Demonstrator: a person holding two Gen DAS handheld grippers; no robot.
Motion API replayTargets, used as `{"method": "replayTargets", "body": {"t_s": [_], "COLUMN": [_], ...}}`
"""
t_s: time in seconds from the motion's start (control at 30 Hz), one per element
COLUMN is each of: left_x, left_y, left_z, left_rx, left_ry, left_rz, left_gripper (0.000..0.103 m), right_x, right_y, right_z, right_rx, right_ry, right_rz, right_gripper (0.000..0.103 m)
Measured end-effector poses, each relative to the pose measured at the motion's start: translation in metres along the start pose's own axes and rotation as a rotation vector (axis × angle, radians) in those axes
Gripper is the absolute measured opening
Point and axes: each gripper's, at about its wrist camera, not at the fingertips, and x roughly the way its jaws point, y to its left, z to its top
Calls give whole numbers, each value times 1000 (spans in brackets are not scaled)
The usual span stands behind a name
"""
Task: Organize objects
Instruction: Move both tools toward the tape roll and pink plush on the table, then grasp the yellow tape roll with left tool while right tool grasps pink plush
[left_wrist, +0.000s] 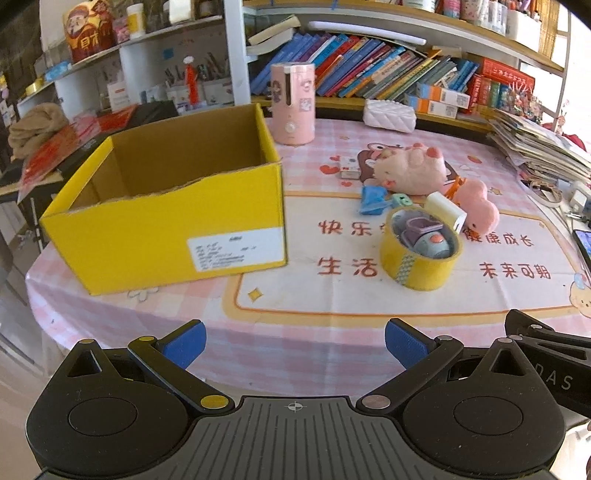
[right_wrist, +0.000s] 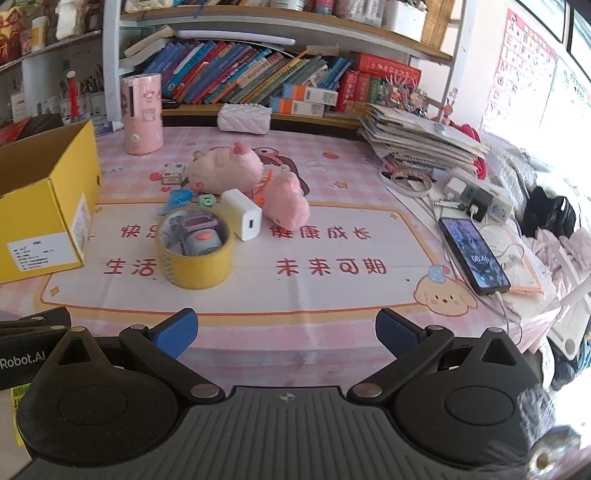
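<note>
An open yellow cardboard box stands at the table's left; its inside looks empty. A yellow tape roll lies flat mid-table with a small grey toy inside it. Behind it lie a white charger block, a pink plush pig, a smaller pink plush, a blue clip and a small card box. My left gripper and right gripper are open, empty, above the near table edge.
A pink cylindrical humidifier and a white quilted pouch stand at the back. A phone on a cable, a power strip and a stack of papers are at the right. Bookshelves are behind the table.
</note>
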Motion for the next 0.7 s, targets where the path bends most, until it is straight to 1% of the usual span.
{"method": "replayTargets", "body": {"t_s": [0.13, 0.27, 0.4, 0.57, 0.63, 0.7], "left_x": [4, 11, 14, 19, 22, 27], "left_y": [-11, -20, -29, -36, -41, -47], "left_z": [6, 15, 26, 39, 40, 41], "left_rx": [12, -7, -33, -85, -98, -104], "left_ry": [-32, -36, -62, -62, -57, -42], "left_rz": [15, 26, 55, 28, 36, 59], "left_gripper": [103, 103, 103, 103, 103, 103], "right_x": [9, 21, 32, 45, 52, 60], "right_y": [-9, -20, -32, -45, -50, -55], "right_z": [5, 13, 27, 44, 49, 52], "right_rx": [4, 15, 23, 14, 8, -1], "right_ry": [3, 4, -8, -39, -47, -50], "right_rz": [16, 45, 69, 110, 127, 145], "right_gripper": [103, 103, 103, 102, 102, 103]}}
